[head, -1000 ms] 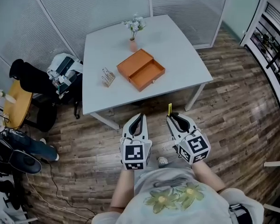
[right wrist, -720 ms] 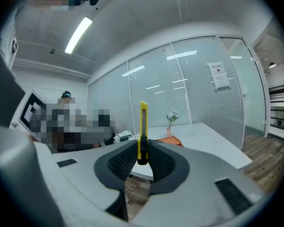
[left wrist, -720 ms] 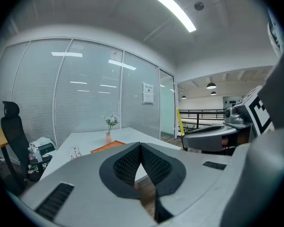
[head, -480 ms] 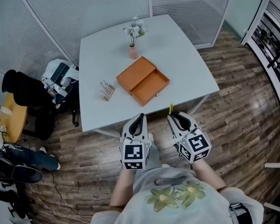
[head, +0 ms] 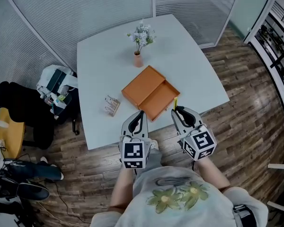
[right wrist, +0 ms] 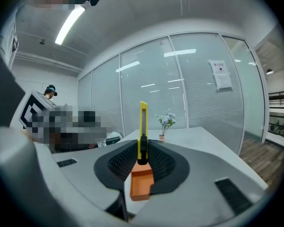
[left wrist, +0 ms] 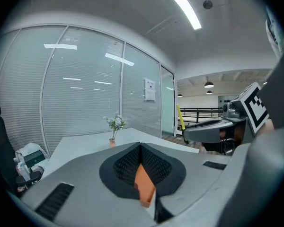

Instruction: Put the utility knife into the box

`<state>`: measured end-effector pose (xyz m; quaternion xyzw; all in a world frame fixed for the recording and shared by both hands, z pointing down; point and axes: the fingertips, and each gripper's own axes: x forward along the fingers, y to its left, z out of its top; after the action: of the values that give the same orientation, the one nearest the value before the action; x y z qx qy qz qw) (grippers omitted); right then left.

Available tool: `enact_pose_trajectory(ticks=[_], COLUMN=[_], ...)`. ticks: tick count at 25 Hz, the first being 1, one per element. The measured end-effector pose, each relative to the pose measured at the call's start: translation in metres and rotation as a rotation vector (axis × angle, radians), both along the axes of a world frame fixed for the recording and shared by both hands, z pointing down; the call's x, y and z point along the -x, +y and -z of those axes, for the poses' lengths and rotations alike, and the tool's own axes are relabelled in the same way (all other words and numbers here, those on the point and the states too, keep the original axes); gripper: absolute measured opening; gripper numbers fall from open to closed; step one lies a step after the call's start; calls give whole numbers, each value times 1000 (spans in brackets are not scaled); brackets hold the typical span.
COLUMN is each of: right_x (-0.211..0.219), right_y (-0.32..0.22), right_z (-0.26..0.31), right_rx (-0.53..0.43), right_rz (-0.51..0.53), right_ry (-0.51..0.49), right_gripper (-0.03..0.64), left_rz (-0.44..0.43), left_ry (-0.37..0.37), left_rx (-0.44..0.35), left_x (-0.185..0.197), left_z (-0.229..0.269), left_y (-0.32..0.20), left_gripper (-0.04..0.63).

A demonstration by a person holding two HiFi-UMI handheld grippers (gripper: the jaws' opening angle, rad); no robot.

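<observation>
Both grippers have come forward to the table (head: 189, 56) since the earlier frames: a second ago their tips hung over the wooden floor (head: 246, 108) short of the table's near edge, and they now reach that edge, with the orange box (head: 143, 85) far nearer to them. At the far left of the head view, a chair draped in black (head: 19, 103) and a white bag (head: 54, 82) stand beside the table. On the table's near left part lies a small pale object (head: 111, 105), too small to identify. The left gripper (head: 139, 114) points at the box's near end; its own view shows its two black pads meeting at the tips with nothing held, and the orange box shows through the gap behind them. The box lies open near the middle of the table, its lid half to the left and its shallow tray half to the right, both empty. Behind it stands a small vase (head: 138, 59) of pale flowers (head: 141, 34). The right gripper (head: 177, 109) is closed on the utility knife (head: 175, 103), which is yellow and stands upright between the pads, its long end rising above them. In the head view, the knife's top shows just beside the tray's near right corner, outside the box.
</observation>
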<state>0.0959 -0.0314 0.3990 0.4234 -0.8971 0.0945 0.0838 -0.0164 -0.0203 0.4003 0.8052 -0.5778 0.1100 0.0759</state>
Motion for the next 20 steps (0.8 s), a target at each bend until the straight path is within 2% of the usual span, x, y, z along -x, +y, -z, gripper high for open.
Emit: enact_pose_trajectory(ticks=[8, 20], right_x=[21, 30], right_y=[-46, -78], right_z=[-2, -32], right_rx=[-13, 23], right_rz=[-43, -64], right_ry=[18, 54], right_gripper=[71, 72], left_rz=[-27, -69], left_ry=[6, 25], left_rx=[-5, 34], left_x=[30, 34], left_z=[-5, -32], left_y=[-46, -76], left_gripper=[0, 0])
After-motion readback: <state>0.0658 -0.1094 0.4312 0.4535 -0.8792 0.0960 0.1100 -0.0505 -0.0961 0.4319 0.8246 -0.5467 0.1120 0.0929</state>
